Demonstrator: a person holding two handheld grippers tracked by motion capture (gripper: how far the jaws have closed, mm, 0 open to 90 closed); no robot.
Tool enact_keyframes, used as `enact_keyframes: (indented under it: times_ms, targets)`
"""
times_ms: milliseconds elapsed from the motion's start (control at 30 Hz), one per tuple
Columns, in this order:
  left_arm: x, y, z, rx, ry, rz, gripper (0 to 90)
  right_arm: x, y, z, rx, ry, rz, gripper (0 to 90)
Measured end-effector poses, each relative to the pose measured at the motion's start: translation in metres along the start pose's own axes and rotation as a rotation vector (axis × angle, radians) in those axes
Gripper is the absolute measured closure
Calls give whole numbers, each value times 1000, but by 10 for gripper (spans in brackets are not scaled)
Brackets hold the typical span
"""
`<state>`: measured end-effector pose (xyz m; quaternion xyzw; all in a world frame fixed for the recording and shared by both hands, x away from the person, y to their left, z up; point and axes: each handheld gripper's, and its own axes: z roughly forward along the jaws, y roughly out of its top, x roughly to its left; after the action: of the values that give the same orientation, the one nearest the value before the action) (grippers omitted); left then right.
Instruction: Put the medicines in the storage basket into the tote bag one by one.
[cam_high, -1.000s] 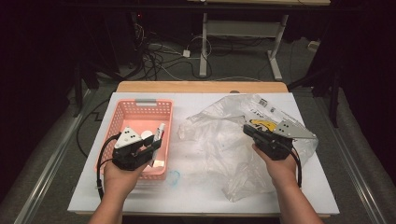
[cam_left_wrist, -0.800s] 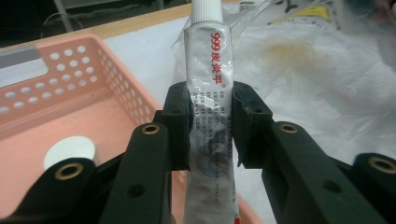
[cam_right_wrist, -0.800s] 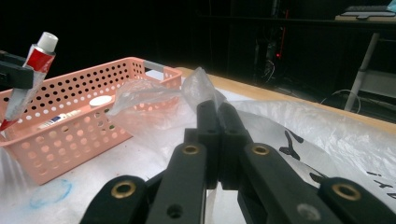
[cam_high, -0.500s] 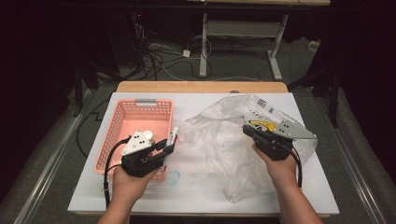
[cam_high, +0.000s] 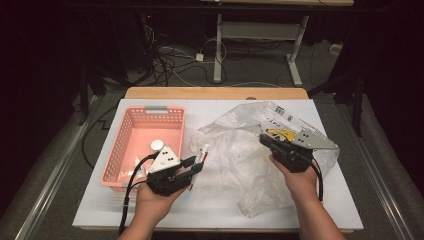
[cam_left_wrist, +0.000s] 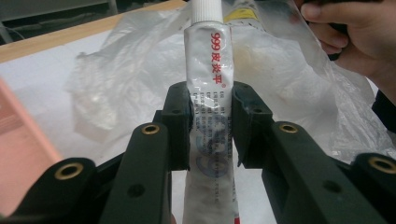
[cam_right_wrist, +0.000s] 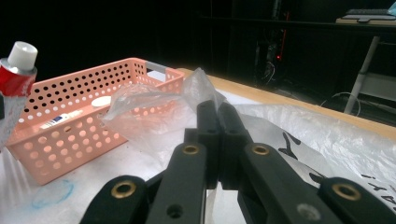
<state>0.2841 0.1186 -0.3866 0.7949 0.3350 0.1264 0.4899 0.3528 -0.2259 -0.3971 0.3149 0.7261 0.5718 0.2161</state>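
My left gripper (cam_high: 198, 163) is shut on a white tube (cam_high: 203, 152) with red print and a white cap. It hovers between the pink basket (cam_high: 113, 150) and the clear plastic bag (cam_high: 235, 150). In the left gripper view the tube (cam_left_wrist: 210, 88) stands upright between the pads, its cap pointing at the bag (cam_left_wrist: 121, 70). My right gripper (cam_high: 264, 140) is shut on the bag's edge and holds it up off the table. In the right gripper view the closed jaws pinch the film (cam_right_wrist: 154, 105), and the tube (cam_right_wrist: 16, 70) shows at the far left.
The basket (cam_right_wrist: 79, 93) holds a white round lid (cam_high: 157, 145) and a small tube (cam_right_wrist: 60, 118). The bag has a yellow and black printed label (cam_high: 281, 134). A white board (cam_high: 215, 200) covers the wooden table; cables and desk legs lie on the floor beyond it.
My left gripper has carried the tube to the right, from over the basket to the gap beside the bag. The right gripper and the bag have stayed put.
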Motion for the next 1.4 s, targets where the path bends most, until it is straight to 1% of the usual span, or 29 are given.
enact_keyframes:
  times_ms: [133,233,300,333,400,433,567,633,700,800,900,1000,1033,1200,1233,1267,1400]
  targets:
    - [-9,5,16,-4,-26,5,687,-1,-1,1,2,2,14,900]
    - [-14,9,32,14,-49,15,686,-1,-1,0,3,0,17,900]
    - [-17,12,42,27,-58,20,686,-2,-1,0,-2,1,11,900]
    - [-18,13,48,33,-60,24,686,-2,-1,-1,-2,0,16,900]
    - [-20,15,58,39,-58,29,686,-1,0,-1,-3,1,15,900]
    - [-20,16,63,43,-58,26,686,-1,0,-2,-6,0,8,900]
    - [-17,18,82,66,-60,14,687,-2,0,-2,-9,-2,10,900]
    - [-16,19,91,81,-59,18,687,-2,0,-2,-11,-4,15,900]
    - [-14,20,97,90,-50,16,687,-2,0,-3,-12,-5,14,900]
    - [-7,21,107,97,-36,-3,687,-2,1,-4,-21,-3,13,900]
    - [2,25,111,103,-11,-13,687,-1,1,-5,-19,-5,9,900]
    - [10,32,115,124,5,-10,687,-1,0,-7,-19,-6,10,900]
    - [12,34,116,124,10,-16,687,0,0,-7,-20,-7,12,900]
    - [22,40,122,134,19,-38,687,3,0,-9,-16,-5,9,900]
    - [25,41,123,127,8,-46,687,4,0,-9,-15,0,3,900]
    - [27,42,124,124,7,-56,687,6,0,-9,-14,2,3,900]
    - [32,46,126,129,21,-58,687,13,2,-9,-13,17,-13,900]
